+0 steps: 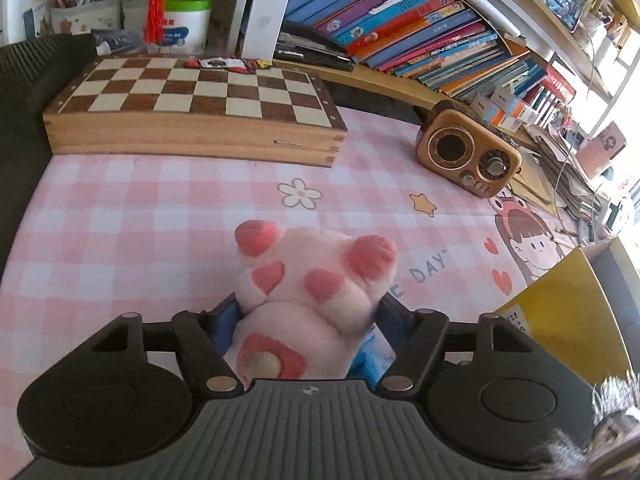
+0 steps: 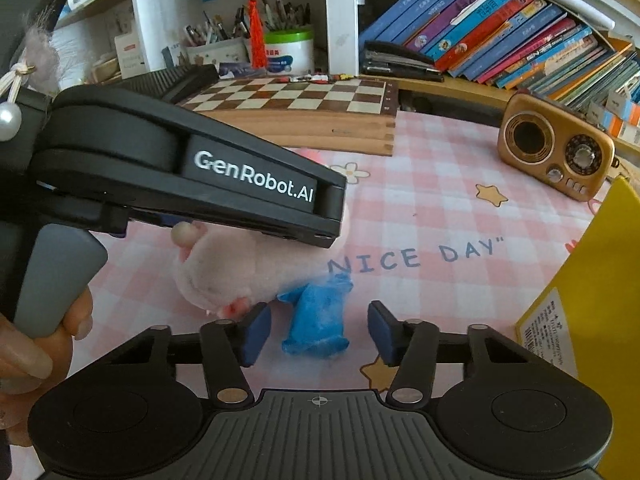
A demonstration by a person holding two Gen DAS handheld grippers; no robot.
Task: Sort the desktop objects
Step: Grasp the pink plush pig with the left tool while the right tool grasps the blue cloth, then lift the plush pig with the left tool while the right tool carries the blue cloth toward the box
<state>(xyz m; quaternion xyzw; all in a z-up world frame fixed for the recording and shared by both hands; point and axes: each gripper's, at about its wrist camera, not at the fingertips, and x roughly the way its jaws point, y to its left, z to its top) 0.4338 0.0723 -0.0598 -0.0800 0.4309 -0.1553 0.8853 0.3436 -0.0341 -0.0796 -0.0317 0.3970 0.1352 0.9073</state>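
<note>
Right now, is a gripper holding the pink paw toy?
Yes. The left gripper grips the pink plush paw around its lower part. The right gripper is open, holding nothing.

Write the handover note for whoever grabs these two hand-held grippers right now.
Left hand-held gripper: shut on the pink plush, held over the pink checked mat.
Right hand-held gripper: open, empty, its fingers either side of the plush's blue part; touching it or not, cannot tell.
Elsewhere: chessboard box at the back of the mat, gold radio to the right, yellow box at the right edge.
Done: plush grasped; nothing visibly sorted yet.
Left: place the plush, then probably deal with the radio, chessboard box and yellow box. Where each belongs is not shown.
</note>
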